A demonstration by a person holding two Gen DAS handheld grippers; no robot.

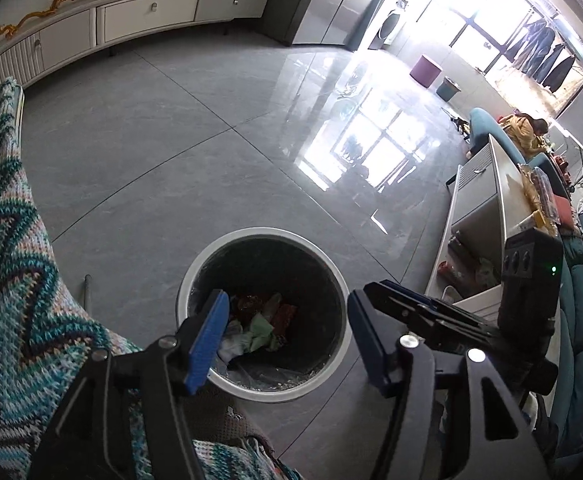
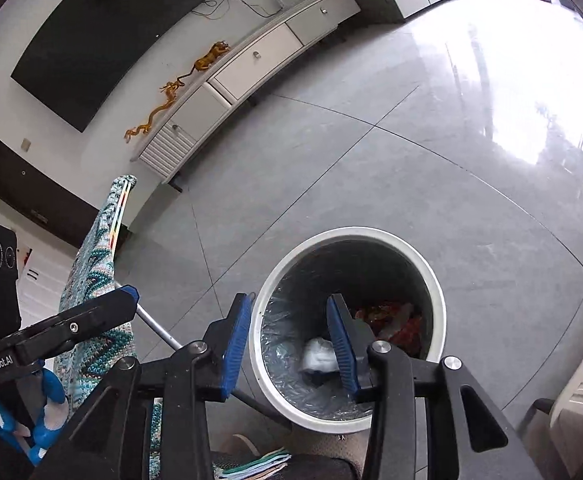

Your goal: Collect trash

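Grey tiled floor (image 1: 171,152) fills both views, low cabinet (image 1: 131,20) far off, knitted blanket (image 1: 7,240) near left. We see the bin (image 1: 195,276) just under both grippers, trash (image 1: 259,328) lying inside. Left gripper (image 1: 281,336) and right gripper (image 2: 287,344) have fingers spread, nothing between them. We'd lift straight up clear of the rim before seeking more. Bin's near wall is hidden; items inside are hard to identify.
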